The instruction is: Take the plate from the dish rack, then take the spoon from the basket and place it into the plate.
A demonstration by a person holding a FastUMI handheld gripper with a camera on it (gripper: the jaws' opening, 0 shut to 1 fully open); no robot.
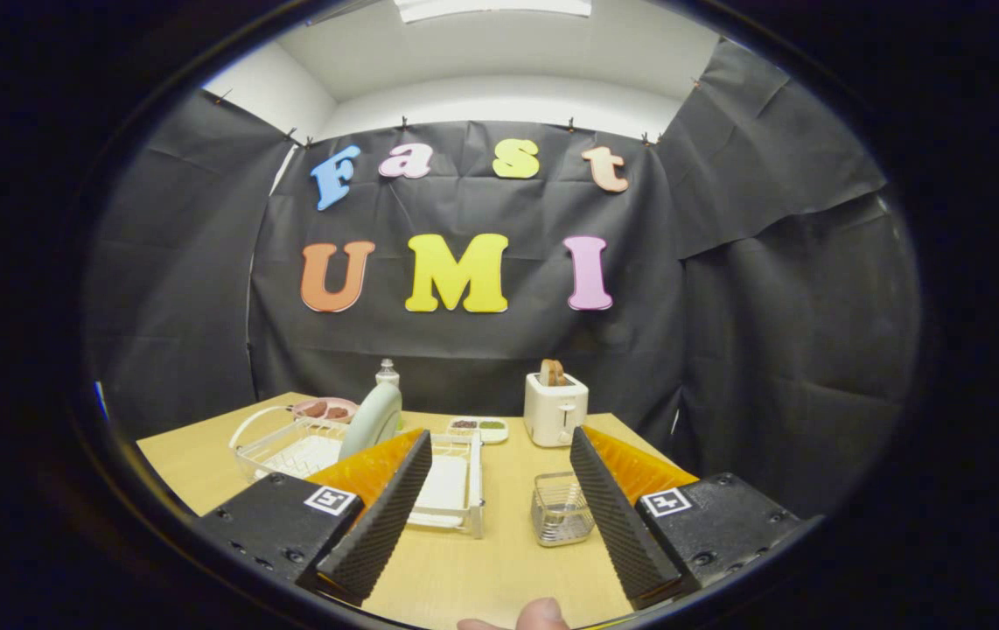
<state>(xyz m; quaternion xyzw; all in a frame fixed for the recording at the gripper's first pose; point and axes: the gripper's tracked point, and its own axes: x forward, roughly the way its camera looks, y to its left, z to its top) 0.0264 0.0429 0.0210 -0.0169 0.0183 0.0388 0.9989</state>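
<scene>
Nearest us, a fingertip (pixel 541 614) of the person holding the rig shows at the bottom. Our claw (pixel 499 516) is released: fingers spread wide, nothing between them but bare table (pixel 482 577).

Just ahead, close to the right finger: a small clear basket (pixel 562 509) standing on the table. Spoon should be in it; we cannot make one out through the walls from here.

Left of that, partly behind the left finger: white dish rack (pixel 456 486), running away to the far left. The plate (pixel 372 422), pale green, stands on edge in the rack, just beyond the left fingertip, leaning slightly.

Farther: a pink dish (pixel 325 409) with something brown on it, a small bottle (pixel 387 374) behind the plate, a little divided tray (pixel 479 428), a white toaster (pixel 555 408) with bread up.

Handling, our judgement: the plate looks rigid and smooth, likely slick at the glaze and breakable if knocked against the rack wires. Best hold is the exposed upper rim, one finger on each face, then lift straight up out of the slot. Task not yet begun. The spoon, if thin, will want a pinch across the handle.
</scene>
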